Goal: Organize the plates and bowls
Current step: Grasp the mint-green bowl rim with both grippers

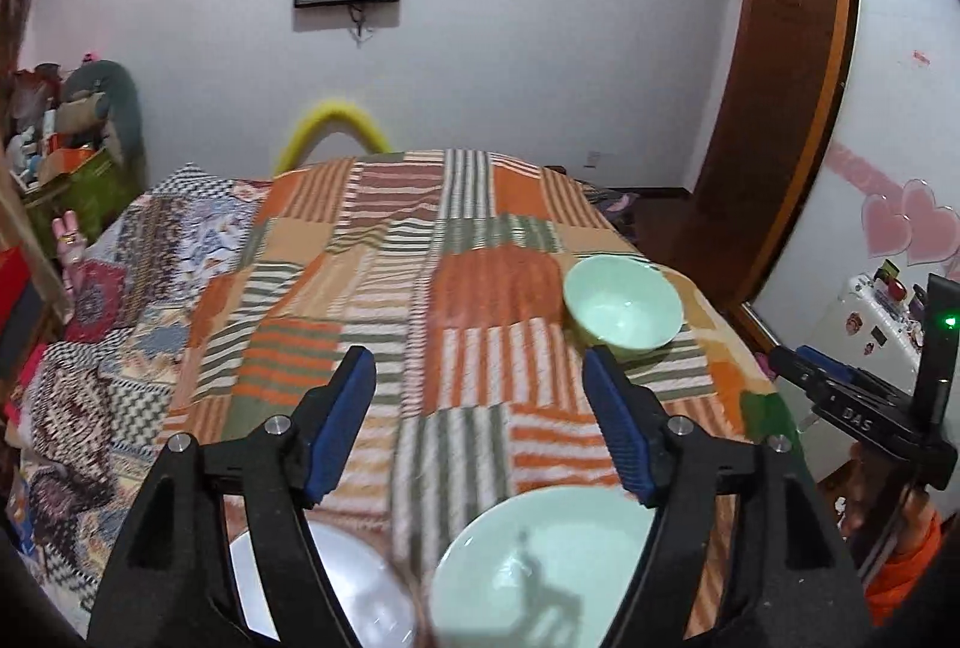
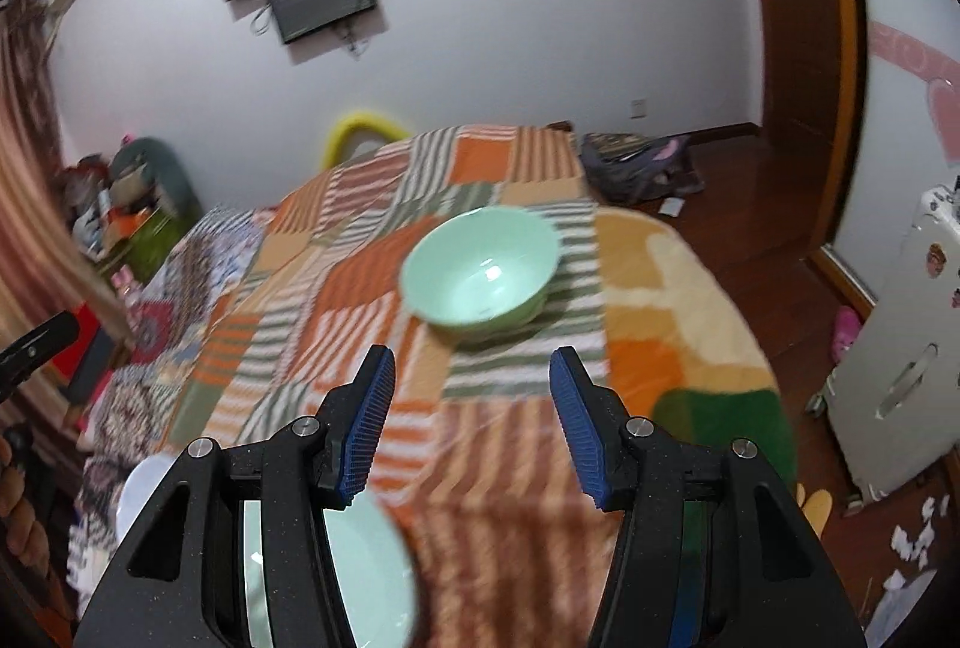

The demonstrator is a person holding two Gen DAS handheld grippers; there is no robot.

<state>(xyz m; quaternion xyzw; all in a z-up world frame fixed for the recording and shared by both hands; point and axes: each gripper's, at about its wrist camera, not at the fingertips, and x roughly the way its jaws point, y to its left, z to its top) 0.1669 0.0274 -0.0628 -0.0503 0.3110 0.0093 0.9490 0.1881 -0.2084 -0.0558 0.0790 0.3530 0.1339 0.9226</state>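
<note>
While both grippers hang above a bed spread with a striped patchwork blanket (image 1: 468, 288), the work of gathering the crockery looks barely begun. Largest of the pieces, a pale green plate (image 1: 540, 570) lies at the near edge of the blanket, directly under the left gripper (image 1: 480, 426), with a white plate (image 1: 324, 582) just beside it on the left, partly hidden by the gripper's frame. Farther out, toward the right side of the bed, a green bowl (image 2: 480, 270) sits upright and alone, well apart from the plates.

Judged from this, the step in hand is the reach for that bowl. It would go best with one finger inside the rim and one outside, a pinch on the wall rather than a squeeze across the whole mouth. The soft blanket may let the bowl tip, so a gentle, level approach seems wise.

Pointed straight at the bowl from above, the right gripper (image 2: 474, 420) has its jaws spread wide, holding nothing. Equally spread and empty, the left gripper looks along the bed; motion blur makes finer detail uncertain.
</note>
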